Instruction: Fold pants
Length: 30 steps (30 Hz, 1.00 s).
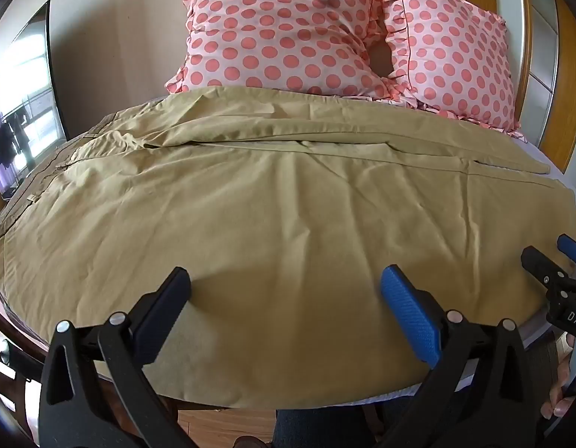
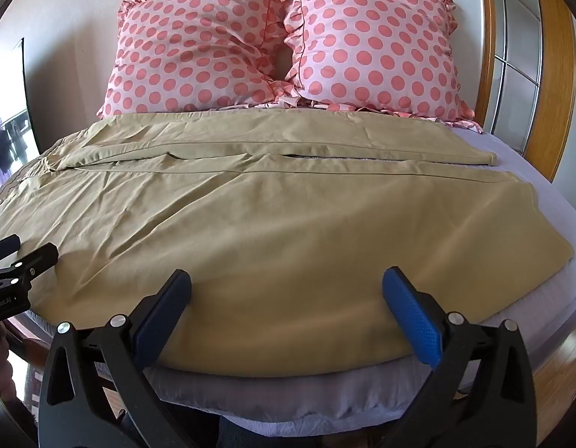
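Note:
Khaki pants lie spread flat across the bed, waistband to the left, both legs running to the right; they also show in the right wrist view. My left gripper is open and empty, just above the near leg's edge, toward the waist end. My right gripper is open and empty over the near leg's edge, toward the cuff end. The right gripper shows at the right edge of the left wrist view; the left gripper shows at the left edge of the right wrist view.
Two pink polka-dot pillows lean against the wall behind the pants. The lavender bed sheet shows to the right. A wooden headboard or frame is on the right, a window on the left.

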Tool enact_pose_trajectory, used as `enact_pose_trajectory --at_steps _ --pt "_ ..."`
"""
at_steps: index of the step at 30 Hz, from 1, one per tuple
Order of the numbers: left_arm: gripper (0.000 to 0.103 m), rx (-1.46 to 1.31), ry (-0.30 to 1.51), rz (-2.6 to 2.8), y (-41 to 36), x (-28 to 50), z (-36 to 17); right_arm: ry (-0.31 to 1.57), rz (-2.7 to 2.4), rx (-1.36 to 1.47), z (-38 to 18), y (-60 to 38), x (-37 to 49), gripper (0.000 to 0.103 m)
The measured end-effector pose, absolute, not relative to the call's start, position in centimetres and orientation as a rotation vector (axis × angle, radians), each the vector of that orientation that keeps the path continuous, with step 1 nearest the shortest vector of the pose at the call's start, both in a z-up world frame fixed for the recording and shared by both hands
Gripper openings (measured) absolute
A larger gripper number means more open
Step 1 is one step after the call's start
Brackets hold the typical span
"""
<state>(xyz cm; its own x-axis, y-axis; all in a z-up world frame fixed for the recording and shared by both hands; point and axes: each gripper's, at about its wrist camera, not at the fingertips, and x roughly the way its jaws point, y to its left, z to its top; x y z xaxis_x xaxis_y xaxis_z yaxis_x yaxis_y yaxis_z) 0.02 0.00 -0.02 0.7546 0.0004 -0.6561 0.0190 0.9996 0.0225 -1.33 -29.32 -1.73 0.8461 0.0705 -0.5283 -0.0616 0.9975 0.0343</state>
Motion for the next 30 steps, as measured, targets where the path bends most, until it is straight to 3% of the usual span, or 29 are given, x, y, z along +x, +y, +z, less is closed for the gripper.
enact_pose_trajectory --at_steps 30 --pt "0.101 0.029 0.710 -0.010 -0.01 0.00 -0.01 0.560 0.070 0.018 -1.70 -29.34 -1.20 0.102"
